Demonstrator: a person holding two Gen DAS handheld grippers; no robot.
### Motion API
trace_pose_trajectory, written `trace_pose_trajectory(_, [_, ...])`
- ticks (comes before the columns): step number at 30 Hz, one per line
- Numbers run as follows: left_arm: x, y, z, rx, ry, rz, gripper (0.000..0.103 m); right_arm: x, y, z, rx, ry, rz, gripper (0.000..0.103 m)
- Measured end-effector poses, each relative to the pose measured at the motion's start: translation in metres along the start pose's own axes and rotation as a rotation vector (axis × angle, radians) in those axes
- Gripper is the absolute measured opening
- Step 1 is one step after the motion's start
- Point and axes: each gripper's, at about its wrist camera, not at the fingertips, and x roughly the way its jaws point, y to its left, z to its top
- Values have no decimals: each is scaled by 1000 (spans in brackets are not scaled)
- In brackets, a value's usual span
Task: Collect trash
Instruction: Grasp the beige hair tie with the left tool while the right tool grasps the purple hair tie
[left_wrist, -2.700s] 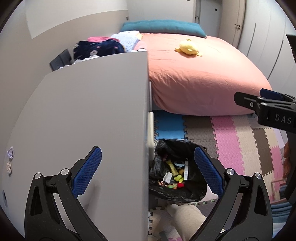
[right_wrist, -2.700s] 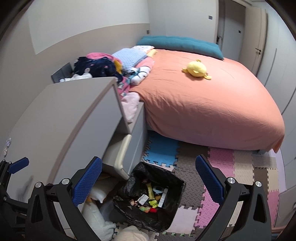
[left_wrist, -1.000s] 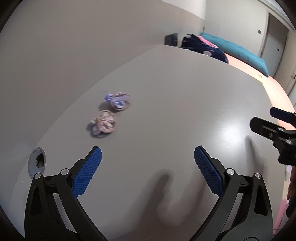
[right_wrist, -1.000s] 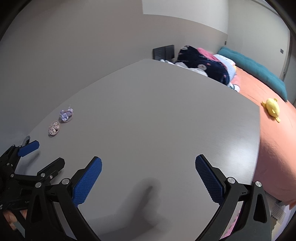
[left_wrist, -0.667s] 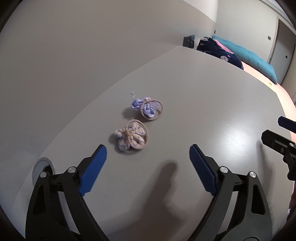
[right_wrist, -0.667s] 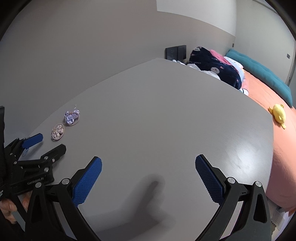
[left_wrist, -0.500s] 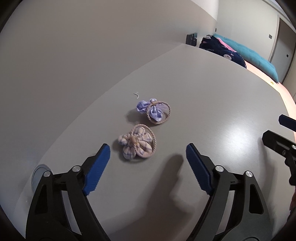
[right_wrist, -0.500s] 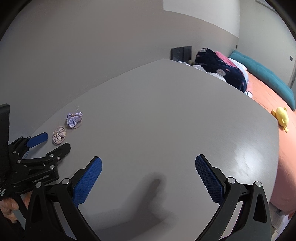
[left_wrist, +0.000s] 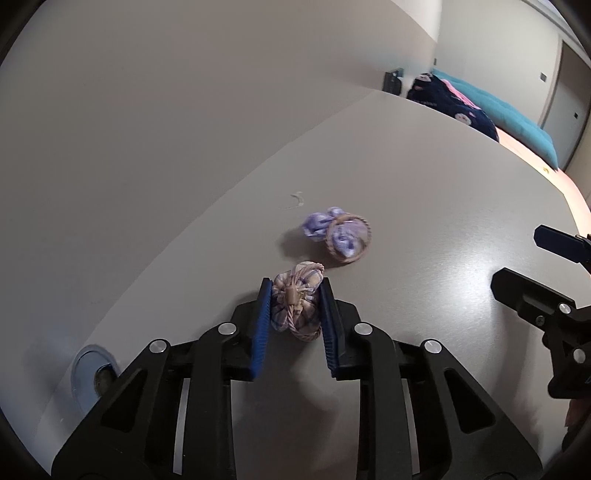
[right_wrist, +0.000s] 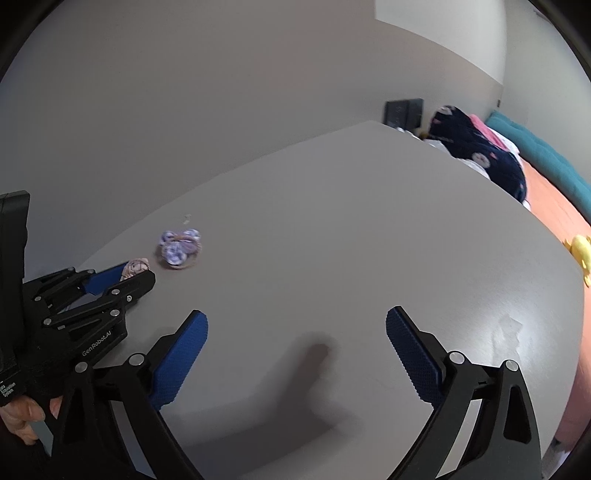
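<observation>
My left gripper (left_wrist: 295, 295) is shut on a pink-and-beige fabric bundle tied with cord (left_wrist: 297, 299), which rests on the grey desk top (left_wrist: 424, 206). A second, purple bundle (left_wrist: 341, 234) lies just beyond it, apart from the fingers. In the right wrist view the left gripper (right_wrist: 136, 271) holds the pink bundle (right_wrist: 135, 266) at the left, with the purple bundle (right_wrist: 181, 249) next to it. My right gripper (right_wrist: 295, 332) is open and empty above the desk's middle; its tips show at the right of the left wrist view (left_wrist: 546, 258).
A round cable hole (left_wrist: 94, 373) sits in the desk near the wall. A small pale scrap (left_wrist: 295, 201) lies past the purple bundle. Beyond the desk's far end are dark clothes (right_wrist: 476, 155) and the orange bed (right_wrist: 557, 210) with a yellow toy (right_wrist: 581, 253).
My left gripper moved forward over the desk and closed on the pink bundle. The right gripper stayed open and drifted slightly.
</observation>
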Motion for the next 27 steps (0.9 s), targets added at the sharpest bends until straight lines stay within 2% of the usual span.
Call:
trace_pose_trajectory(5, [-18, 18, 4, -35, -36, 36, 23, 8, 19, 7, -39, 0, 25, 95])
trace_pose_trajectory(12, [-24, 38, 7, -22, -38, 84, 23, 32, 49, 18, -79, 31, 71, 93])
trace_pose_trajectory(16, [-22, 46, 6, -33, -31, 86, 23, 50, 63, 26, -101, 49, 86, 81])
trace_pose_trajectory(21, [-18, 52, 8, -56, -22, 96, 23, 67, 75, 33, -122, 54, 65, 72])
trace_pose_trajectory(24, [-13, 48, 13, -59, -19, 95, 23, 70, 81, 36, -151, 42, 48, 61])
trace_pose_trajectory(26, [-12, 46, 13, -56, -17, 94, 23, 68, 79, 37, -139, 41, 48, 36])
trace_pose_trajectory(27, [-14, 47, 12, -53, -16, 93, 23, 67, 77, 37, -133, 45, 48, 30])
